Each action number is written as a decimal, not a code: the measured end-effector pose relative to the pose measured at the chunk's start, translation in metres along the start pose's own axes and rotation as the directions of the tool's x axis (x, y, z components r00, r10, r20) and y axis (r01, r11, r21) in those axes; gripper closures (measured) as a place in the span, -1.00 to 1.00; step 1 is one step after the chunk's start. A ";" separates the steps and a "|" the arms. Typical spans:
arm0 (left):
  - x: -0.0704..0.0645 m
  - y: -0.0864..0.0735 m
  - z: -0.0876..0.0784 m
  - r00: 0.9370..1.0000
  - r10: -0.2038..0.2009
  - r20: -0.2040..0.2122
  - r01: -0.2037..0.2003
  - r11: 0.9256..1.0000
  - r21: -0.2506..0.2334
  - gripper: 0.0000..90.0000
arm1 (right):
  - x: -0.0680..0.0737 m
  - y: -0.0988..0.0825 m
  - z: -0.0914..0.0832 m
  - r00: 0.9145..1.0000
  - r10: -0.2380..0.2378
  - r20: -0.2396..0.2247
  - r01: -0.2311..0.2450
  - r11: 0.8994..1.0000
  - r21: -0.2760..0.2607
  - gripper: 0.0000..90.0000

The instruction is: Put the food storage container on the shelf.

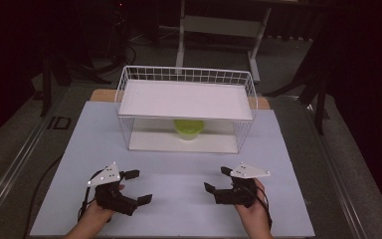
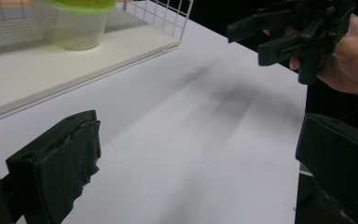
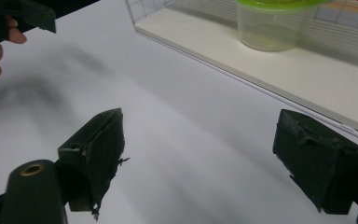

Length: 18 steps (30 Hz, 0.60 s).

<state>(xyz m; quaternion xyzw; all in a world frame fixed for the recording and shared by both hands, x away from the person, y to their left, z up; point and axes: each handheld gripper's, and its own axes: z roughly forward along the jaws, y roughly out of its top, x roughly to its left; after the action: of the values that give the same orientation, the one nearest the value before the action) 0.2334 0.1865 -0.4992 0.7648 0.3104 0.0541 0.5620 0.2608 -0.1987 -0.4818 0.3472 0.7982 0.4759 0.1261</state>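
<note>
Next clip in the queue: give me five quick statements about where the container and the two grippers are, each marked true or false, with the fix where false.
1. The container with the green lid stands on the lower shelf of the wire rack. True.
2. The left gripper is shut on the container. False: its jaws stand open over the white table top, holding nothing.
3. The right gripper is open and holds nothing. True.
4. The container lies on its side. False: it stands upright with its lid on top.
5. Something rests on the rack's upper shelf. False: the white board on top is bare.
</note>
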 end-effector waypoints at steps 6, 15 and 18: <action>0.002 -0.002 -0.009 1.000 0.017 -0.018 -0.017 1.000 0.003 -0.98 | -0.005 -0.005 -0.011 1.000 0.002 0.012 -0.002 1.000 0.005 -0.64; 0.010 -0.013 -0.022 0.998 -0.002 -0.060 0.002 1.000 0.003 -0.98 | -0.014 -0.019 -0.023 0.999 0.022 0.038 -0.023 0.999 0.022 -0.64; 0.011 -0.015 -0.022 0.998 -0.002 -0.060 0.002 1.000 0.003 -0.98 | -0.015 -0.020 -0.023 0.999 0.029 0.039 -0.030 0.999 0.021 -0.64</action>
<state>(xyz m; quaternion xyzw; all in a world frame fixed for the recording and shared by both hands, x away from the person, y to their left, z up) 0.2265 0.2130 -0.5077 0.7634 0.3280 0.0758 0.5513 0.2510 -0.2303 -0.4891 0.3695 0.7953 0.4625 0.1307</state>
